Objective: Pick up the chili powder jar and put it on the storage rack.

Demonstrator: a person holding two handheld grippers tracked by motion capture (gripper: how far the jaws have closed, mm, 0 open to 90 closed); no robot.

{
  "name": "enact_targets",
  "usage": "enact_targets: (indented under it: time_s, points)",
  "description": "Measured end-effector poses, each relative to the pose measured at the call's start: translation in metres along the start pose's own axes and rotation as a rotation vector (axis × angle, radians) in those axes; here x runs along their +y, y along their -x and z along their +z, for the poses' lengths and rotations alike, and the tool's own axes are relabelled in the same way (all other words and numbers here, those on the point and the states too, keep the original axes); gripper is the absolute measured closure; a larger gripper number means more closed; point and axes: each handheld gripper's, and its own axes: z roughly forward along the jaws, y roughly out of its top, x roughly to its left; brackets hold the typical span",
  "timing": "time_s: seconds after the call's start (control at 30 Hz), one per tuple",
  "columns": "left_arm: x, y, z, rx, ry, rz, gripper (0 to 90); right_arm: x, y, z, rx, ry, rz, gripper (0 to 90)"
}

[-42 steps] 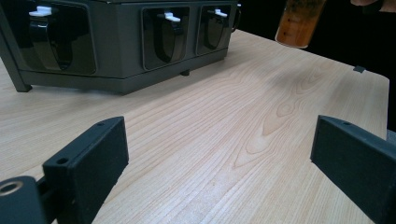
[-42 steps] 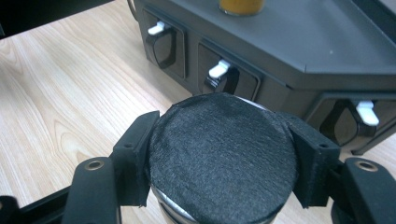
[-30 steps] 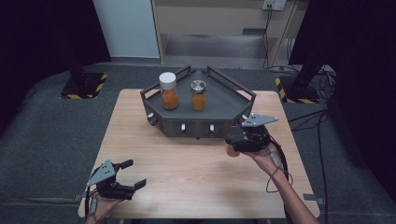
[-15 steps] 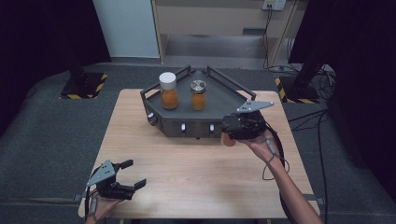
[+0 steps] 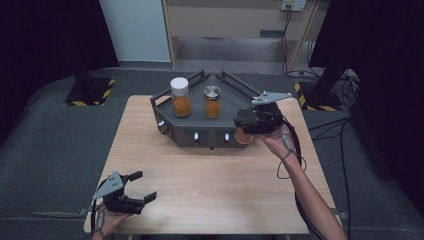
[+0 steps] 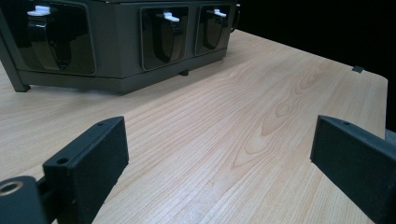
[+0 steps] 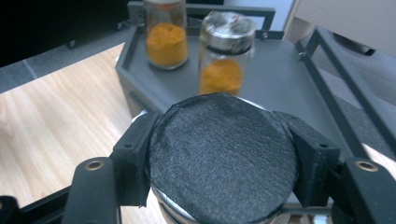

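Two spice jars already stand on the dark tray point(image 5: 227, 120) at the tabletop's far edge: a white-lidded jar point(image 5: 180, 96) toward the tray's left and a metal-lidded jar point(image 5: 212, 101) just beside it, both holding orange powder. A third jar point(image 7: 223, 156) is in the right tongs point(image 5: 250, 126), the jaws clamped on either side of its lid, and it hangs at the tray's front right corner — not yet set down, as far as I can judge. So the job looks roughly two-thirds done; what is left is to lift this jar over the rail and stand it by the others.

The held jar has a round, dark, felt-like top with a metal rim below; orange contents show beneath the tongs in the high view.

The left tongs point(image 5: 131, 191) rest near the tabletop's near left corner, jaws spread wide, grasping nothing.
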Motion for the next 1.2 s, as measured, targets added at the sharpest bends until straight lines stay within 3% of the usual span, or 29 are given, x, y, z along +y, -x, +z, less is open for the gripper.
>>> enact_targets:
  time_s: [0.57,1.2]
  points:
    - [0.0,0.0,0.0,0.0,0.0,-0.004,3.3,0.025,0.013,0.015,-0.044,0.023,0.038,34.8]
    - [-0.001,-0.001,0.0,-0.002,0.002,-0.006,3.4,0.035,0.032,0.055,-0.145,0.025,0.104,34.8]
